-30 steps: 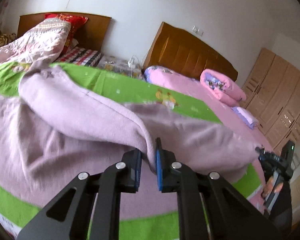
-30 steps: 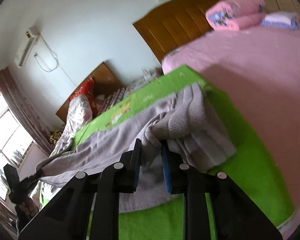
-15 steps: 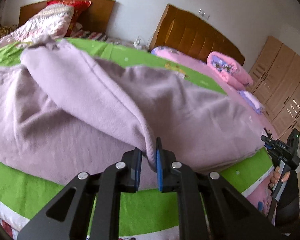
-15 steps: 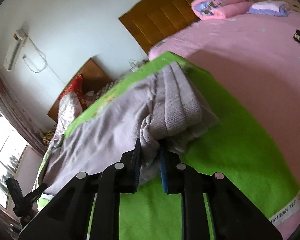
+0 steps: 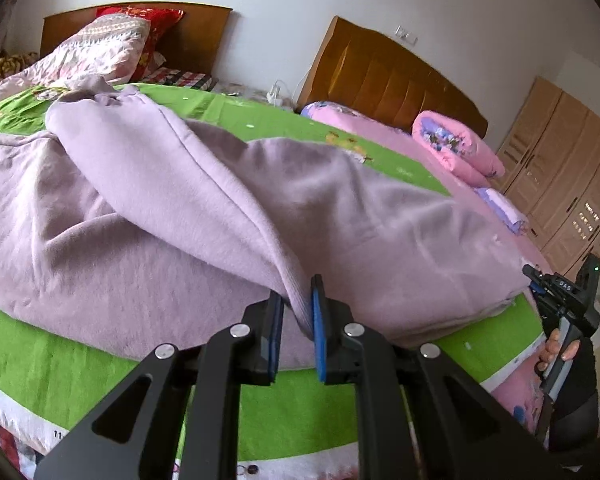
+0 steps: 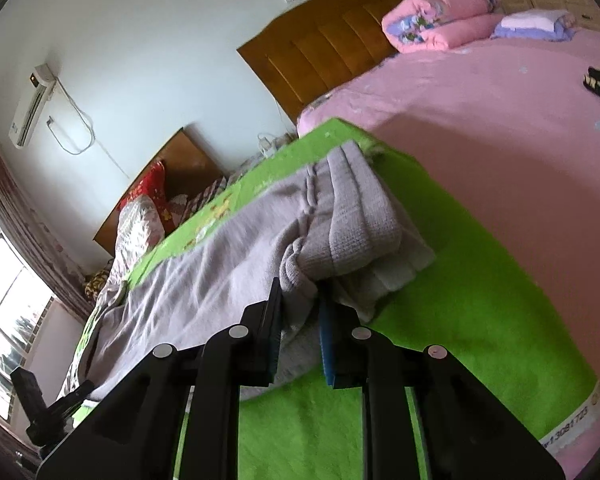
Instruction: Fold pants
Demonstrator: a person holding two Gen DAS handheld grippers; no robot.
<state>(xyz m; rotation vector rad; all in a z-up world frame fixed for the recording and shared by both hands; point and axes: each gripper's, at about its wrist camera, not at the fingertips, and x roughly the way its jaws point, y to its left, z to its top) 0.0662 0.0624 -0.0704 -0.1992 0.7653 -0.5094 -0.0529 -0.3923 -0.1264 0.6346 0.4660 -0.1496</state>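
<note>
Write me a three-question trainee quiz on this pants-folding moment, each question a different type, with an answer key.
1. True or false: the left gripper is shut on a fold of the lilac pants.
2. Multiple choice: the pants lie on which surface? A) bare pink bed B) green sheet C) wooden floor
3. Fill in: the right gripper pinches the pants near the ribbed ______.

Key: 1 true; 2 B; 3 waistband (the wide ribbed band at the garment's end in the right wrist view).
</note>
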